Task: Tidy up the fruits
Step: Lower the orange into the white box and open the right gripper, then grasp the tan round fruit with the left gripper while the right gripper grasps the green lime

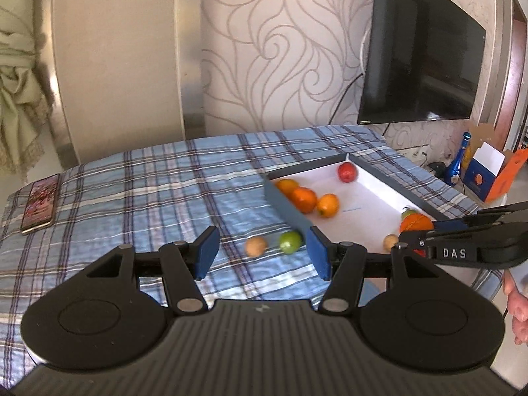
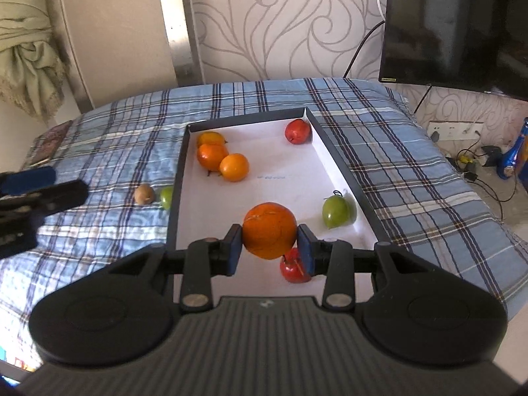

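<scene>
The right gripper [image 2: 269,252] clenches a large round orange [image 2: 270,230] low centre, over the shallow dark-walled, white-floored cardboard tray [image 2: 333,160] holding three small oranges [image 2: 221,158], two red fruits and a green one. The left gripper [image 1: 262,253] hangs released, with a small green fruit [image 1: 290,242] and a tan one outside the tray on the plaid bedcover [image 1: 148,178]. "DAS" marks the right gripper's side.

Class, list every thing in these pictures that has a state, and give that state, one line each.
Right claw: shut on the large orange, above the tray.
Left claw: open, holding nothing.
Tray: open-topped, fruit inside.
Green fruit: on the blanket, outside the tray.
Brown fruit: on the blanket, outside the tray.
Television: off, screen dark.
</scene>
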